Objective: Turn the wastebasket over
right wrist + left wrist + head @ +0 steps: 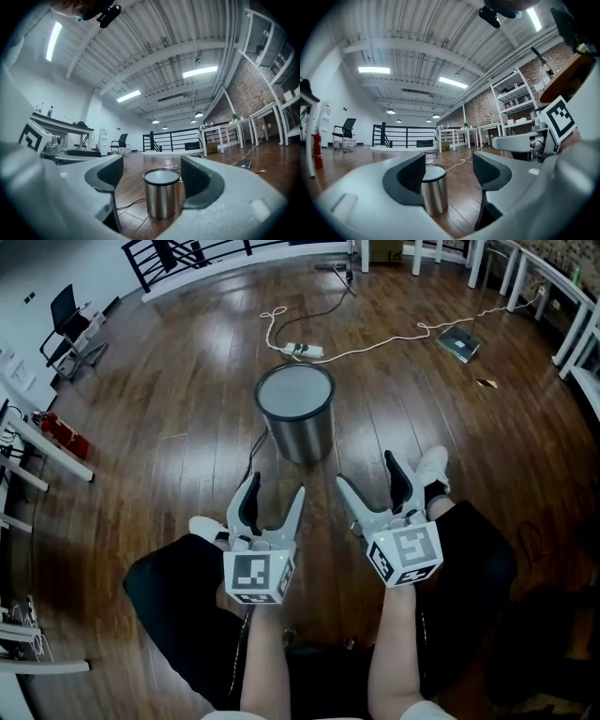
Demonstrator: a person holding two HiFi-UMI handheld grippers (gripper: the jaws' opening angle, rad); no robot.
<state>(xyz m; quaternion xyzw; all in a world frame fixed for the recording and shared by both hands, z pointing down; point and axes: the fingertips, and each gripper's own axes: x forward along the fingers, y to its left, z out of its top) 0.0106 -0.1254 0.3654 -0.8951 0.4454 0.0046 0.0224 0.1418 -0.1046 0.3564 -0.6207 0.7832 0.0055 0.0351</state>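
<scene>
Both left tongs (276, 486) and right tongs (366, 470) gape empty before the shiny, dark-rimmed steel wastebasket (298, 418).

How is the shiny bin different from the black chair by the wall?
The bin is silver and round; the chair is black with a tall back. The bin stands alone out on the open floor; the chair sits far off at the left, beside the white wall. In the head view the bin looks bigger than the chair, which is farther off. Both stand upright on the same wooden floor.
</scene>
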